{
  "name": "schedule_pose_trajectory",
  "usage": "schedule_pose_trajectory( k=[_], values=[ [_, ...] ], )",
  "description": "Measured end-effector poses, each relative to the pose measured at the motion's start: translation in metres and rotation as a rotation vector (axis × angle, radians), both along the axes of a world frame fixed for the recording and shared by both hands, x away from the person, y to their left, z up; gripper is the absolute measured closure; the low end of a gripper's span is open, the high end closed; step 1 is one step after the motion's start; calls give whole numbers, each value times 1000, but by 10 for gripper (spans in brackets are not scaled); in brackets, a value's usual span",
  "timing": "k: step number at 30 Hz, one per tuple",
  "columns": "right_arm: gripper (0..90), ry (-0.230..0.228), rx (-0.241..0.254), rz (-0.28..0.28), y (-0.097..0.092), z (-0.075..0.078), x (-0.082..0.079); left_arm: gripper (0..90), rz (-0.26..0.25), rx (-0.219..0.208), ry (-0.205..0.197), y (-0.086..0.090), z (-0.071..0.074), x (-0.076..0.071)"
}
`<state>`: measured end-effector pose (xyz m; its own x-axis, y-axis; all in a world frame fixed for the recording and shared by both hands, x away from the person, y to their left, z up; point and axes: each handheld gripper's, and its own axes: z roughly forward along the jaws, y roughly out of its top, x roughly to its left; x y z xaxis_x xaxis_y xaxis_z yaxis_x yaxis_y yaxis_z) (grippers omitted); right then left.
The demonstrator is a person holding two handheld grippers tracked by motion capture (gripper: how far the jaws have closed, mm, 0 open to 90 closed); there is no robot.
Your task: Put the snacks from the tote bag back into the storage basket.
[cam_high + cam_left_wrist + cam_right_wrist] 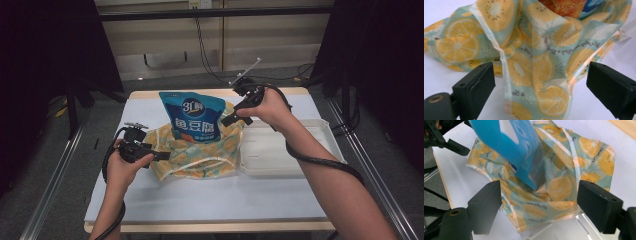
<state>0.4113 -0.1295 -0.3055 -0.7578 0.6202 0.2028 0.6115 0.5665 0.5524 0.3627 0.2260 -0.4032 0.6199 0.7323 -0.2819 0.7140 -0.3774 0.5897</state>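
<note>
A blue snack pouch [192, 117] stands upright inside a soft fabric bag [200, 155] printed with lemon slices, in the middle of the table. My left gripper [162, 156] sits at the bag's left edge, open. In the left gripper view the jaws [539, 82] stand wide apart with loose bag fabric [544, 50] lying between them, untouched by the pads. My right gripper [230, 117] hovers by the pouch's upper right corner, open. Seen from the right gripper [539, 205], the pouch [511, 150] pokes out of the bag [574, 165] below, nothing held.
A white shallow tray [300, 150] lies just right of the bag, its corner near my right jaws [584, 230]. The table [200, 200] has a white top with a wooden rim. Black cables trail from both grippers along the forearms.
</note>
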Motion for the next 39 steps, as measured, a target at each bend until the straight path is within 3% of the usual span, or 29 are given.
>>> schedule_pose_trajectory(
  k=[8,18,39],
  values=[
    [190,-3,0,3,5,8,2,74,0,8,-18,-1,1,0],
    [190,-17,-18,9,11,17,6,72,-8,13,-3,-3,-1,0],
    [209,-31,9,30,28,25,14,82,-5,16,4,0,-2,1]
  ],
)
